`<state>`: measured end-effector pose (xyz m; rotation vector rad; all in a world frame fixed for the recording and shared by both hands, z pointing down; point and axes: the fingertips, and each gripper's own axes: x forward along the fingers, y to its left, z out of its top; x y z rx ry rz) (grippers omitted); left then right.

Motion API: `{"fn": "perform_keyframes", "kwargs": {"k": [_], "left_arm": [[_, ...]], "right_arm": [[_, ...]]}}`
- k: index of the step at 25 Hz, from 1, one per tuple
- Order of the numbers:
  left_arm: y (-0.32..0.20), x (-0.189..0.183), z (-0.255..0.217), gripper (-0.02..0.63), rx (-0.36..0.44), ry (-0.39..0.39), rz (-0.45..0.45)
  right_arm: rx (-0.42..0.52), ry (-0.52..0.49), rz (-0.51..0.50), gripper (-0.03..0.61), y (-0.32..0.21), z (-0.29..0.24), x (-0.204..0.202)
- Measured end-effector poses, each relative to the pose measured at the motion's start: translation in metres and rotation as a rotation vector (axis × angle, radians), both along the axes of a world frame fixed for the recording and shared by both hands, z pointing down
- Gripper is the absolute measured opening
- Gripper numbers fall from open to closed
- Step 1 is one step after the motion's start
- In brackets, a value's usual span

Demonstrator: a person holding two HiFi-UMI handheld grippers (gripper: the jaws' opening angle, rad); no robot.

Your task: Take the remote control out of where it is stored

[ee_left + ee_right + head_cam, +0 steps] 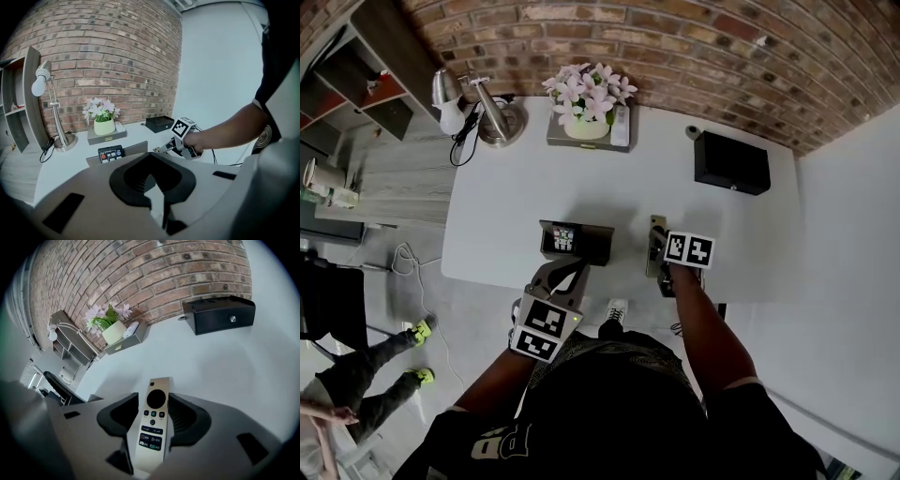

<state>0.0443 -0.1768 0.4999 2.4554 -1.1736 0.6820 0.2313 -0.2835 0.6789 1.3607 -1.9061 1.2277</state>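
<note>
Nearest me: left gripper (571, 268), tips at the near wall of the grey holder (592, 246). Jaws drawn narrow, and I see nothing between them. A black remote (563, 240) stands inside the holder.

Right gripper (155, 404) is clamped on the slim pale remote (151, 434), pads on its long edges. It's out of the holder, just right of it, over the table (525, 197). Its long axis runs near to far along the jaws, dial end far.

I can't tell whether it touches the table. My guess is a set-down, which is the right hand's job.
</note>
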Motion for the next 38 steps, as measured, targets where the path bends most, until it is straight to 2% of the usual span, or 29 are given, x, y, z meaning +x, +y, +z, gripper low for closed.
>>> {"fn": "perform_keyframes", "kwargs": {"k": [4, 7, 13, 16, 19, 22, 27, 33, 38], "left_arm": [[0.003, -0.002, -0.005, 0.006, 0.01, 0.007, 0.03], [0.006, -0.005, -0.011, 0.006, 0.017, 0.026, 0.047], [0.014, -0.02, -0.019, 0.006, 0.024, 0.034, 0.077], [0.017, -0.028, -0.024, 0.006, 0.014, 0.063, 0.08], [0.02, -0.035, -0.031, 0.006, 0.021, 0.097, 0.09], [0.023, -0.043, -0.039, 0.006, 0.049, 0.092, 0.107], [0.026, -0.059, -0.048, 0.006, 0.081, 0.094, 0.101], [0.032, -0.082, -0.039, 0.006, 0.058, 0.078, 0.085], [0.035, -0.091, -0.038, 0.006, 0.055, 0.064, 0.093]], "right_arm": [[0.064, -0.049, 0.018, 0.184, 0.008, -0.022, -0.006], [0.163, -0.089, -0.017, 0.184, 0.02, -0.052, -0.019], [0.328, -0.107, -0.066, 0.176, 0.054, -0.114, -0.05], [0.399, -0.103, -0.067, 0.019, 0.073, -0.146, -0.063], [0.464, -0.129, -0.107, 0.006, 0.093, -0.179, -0.086], [0.527, -0.127, -0.156, 0.006, 0.107, -0.205, -0.111], [0.57, -0.105, -0.192, 0.006, 0.116, -0.216, -0.143], [0.58, -0.109, -0.225, 0.006, 0.131, -0.216, -0.177], [0.575, -0.115, -0.222, 0.006, 0.133, -0.212, -0.188]]}}
